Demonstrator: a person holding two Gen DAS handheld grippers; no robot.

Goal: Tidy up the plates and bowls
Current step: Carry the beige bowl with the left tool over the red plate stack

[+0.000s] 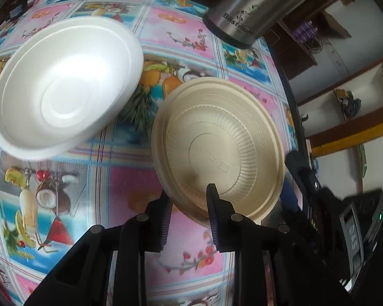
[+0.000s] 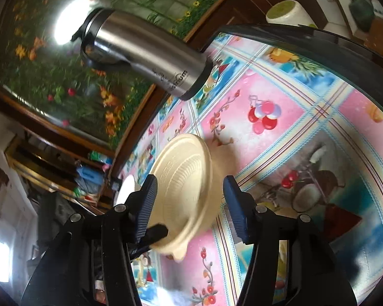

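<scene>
Clearly, the beige plate (image 1: 218, 150) is clamped at its near rim by the left tool (image 1: 189, 204), one finger lying over the ribbed inner face and the other under the rim, so that the plate is held tilted above the counter (image 1: 130, 186) with its patterned fruit cloth. Beside it, toward the left of the left wrist view, a white foam bowl (image 1: 66, 86) is seen, also tilted, its hollow turned toward the camera; what carries it cannot be told.

From the right wrist view, the same beige plate (image 2: 183, 191) is seen nearly edge-on between the fingers of the right tool (image 2: 190, 204), which are set apart and are not pressed on it; a gap is visible on the right side. A dark fingertip of the left tool (image 2: 155, 230) is seen on the plate's lower rim. A steel flask (image 2: 145, 53) is stood at the far edge of the counter (image 2: 306, 137).
</scene>
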